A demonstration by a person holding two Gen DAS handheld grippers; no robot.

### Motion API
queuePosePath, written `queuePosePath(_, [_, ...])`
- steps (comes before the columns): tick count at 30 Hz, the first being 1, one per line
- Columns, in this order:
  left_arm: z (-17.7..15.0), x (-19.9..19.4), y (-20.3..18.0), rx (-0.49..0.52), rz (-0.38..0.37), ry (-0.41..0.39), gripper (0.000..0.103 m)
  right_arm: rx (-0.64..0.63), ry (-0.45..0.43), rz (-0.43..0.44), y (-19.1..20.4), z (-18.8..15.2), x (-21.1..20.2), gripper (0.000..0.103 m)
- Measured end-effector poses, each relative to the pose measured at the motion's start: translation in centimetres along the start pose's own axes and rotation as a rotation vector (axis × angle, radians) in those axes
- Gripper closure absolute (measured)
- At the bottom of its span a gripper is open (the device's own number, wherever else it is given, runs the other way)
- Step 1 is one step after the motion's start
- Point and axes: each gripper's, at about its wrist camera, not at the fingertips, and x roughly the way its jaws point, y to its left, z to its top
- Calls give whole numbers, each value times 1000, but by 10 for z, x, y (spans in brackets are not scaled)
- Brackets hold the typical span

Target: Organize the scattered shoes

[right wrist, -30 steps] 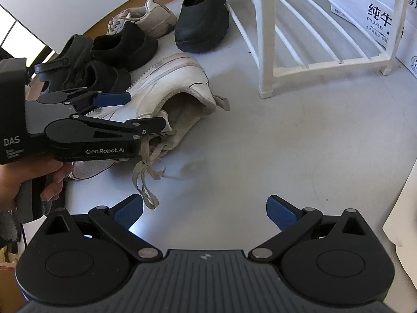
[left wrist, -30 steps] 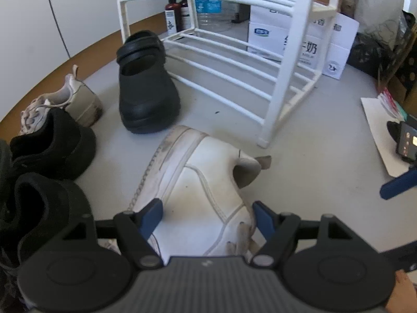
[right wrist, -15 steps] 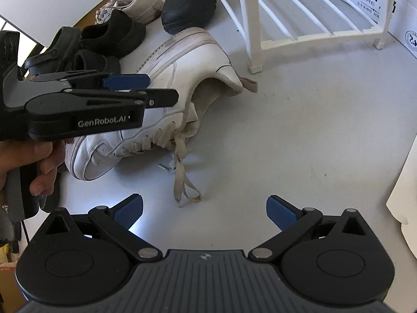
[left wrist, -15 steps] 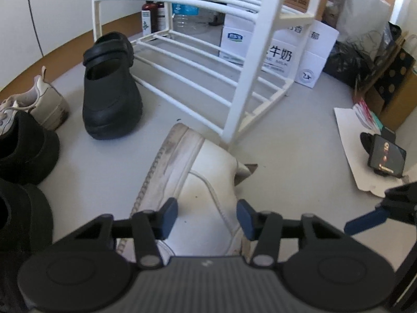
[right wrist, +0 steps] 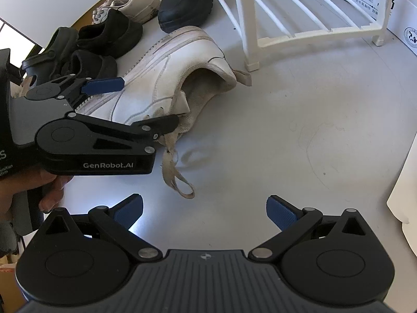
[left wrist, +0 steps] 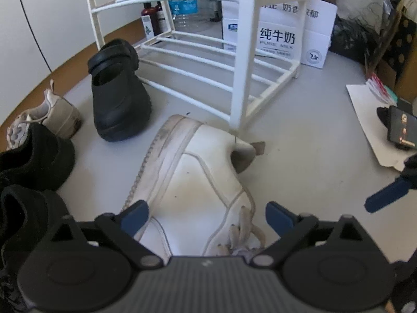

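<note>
We see our left claw (left wrist: 207, 215) spread over the white sneaker (left wrist: 192, 182), its jaws opening, with the shoe's laced part between them. The blue pads (left wrist: 134, 216) stand clear of the leather on both sides, so nothing is gripped. From the right wrist view the same left claw (right wrist: 140, 104) sits over the sneaker (right wrist: 166, 78), held by a hand (right wrist: 31, 185) at the left edge.

The sneaker lies tipped on its side on the grey floor (right wrist: 286, 143), its heel nearest the white rack (left wrist: 242, 52) and almost at the rack's near leg. A loose lace (right wrist: 177, 177) trails from it onto the floor toward us.

Our right claw (right wrist: 204, 211) hangs released above bare floor, near the lace but apart from it, with nothing between its pads.

To the far left of the sneaker stands a black clog (left wrist: 117, 104), beside the rack's lowest shelf. Left of that lies a beige sneaker (left wrist: 52, 114), and nearer to us two black shoes (left wrist: 34, 161) sit together at the left edge. Behind the rack stands a milk carton (left wrist: 292, 39). At the right a phone (left wrist: 401, 130) rests on white paper (left wrist: 365, 120).
</note>
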Motion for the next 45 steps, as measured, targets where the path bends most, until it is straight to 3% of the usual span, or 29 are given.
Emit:
queuePosePath(9, [0, 1, -3, 7, -10, -25, 15, -3, 4, 0, 2, 1, 1, 0])
queuePosePath(17, [1, -4, 1, 14, -54, -31, 34, -3, 8, -2, 4, 2, 4, 0])
queuePosePath(20, [1, -3, 3, 16, -55, -37, 32, -7, 8, -4, 5, 2, 5, 0])
queuePosePath(24, [-1, 3, -14, 71, -42, -29, 8, -8, 10, -5, 6, 2, 7, 0])
queuePosePath(27, [-6, 8, -27, 109, 1, -44, 2, -13, 10, -4, 7, 1, 7, 0])
queuePosePath(32, [-17, 14, -31, 160, 96, -114, 7, -3, 10, -9, 2, 0, 8, 0])
queuePosePath(38, [-17, 11, -30, 145, 127, -134, 19, 4, 9, -8, 0, -1, 7, 0])
queuePosePath(45, [-14, 6, -23, 106, 61, -149, 20, 6, 6, -10, 0, -2, 7, 0])
